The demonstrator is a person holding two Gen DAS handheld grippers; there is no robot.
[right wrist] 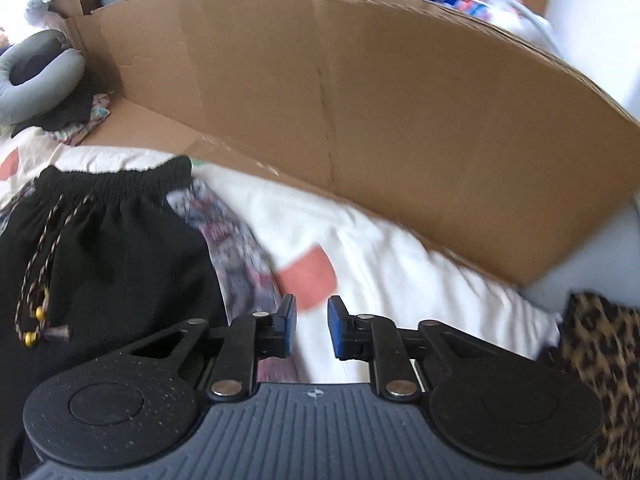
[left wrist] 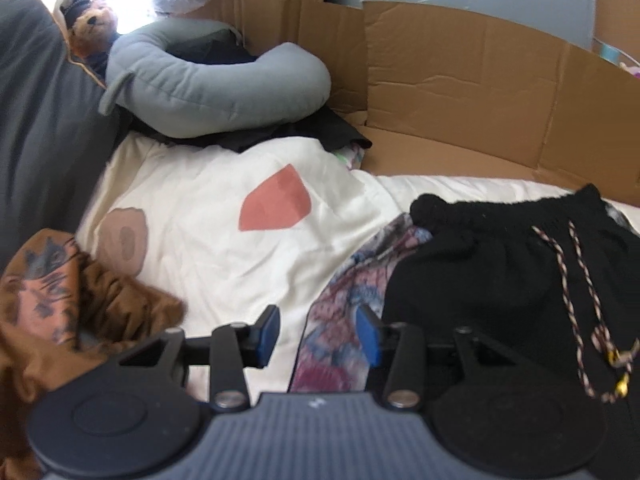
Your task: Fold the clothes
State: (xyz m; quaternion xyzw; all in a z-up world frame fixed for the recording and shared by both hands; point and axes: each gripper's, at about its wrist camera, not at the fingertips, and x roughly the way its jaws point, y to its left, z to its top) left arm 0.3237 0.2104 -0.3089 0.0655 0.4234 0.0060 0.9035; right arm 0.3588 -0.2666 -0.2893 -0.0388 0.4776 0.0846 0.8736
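Two spread, empty tools, left tool [left wrist: 317, 334], right tool [right wrist: 311, 326], above one black shorts [left wrist: 500, 272].

a: what do the left tongs [left wrist: 316, 334] look like?
b: black linkage arms with silver screw heads, blue pads [left wrist: 269, 334] at the tips, two round black discs beside a ribbed grey housing.
a: and the right tongs [right wrist: 312, 326]?
b: same build, with a small compass-like mark on the housing.

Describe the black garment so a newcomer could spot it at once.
On the white quilt in front of the cardboard wall lies a pile of clothes. The black shorts top a floral cloth; only they have a gathered waistband and braided drawstring.
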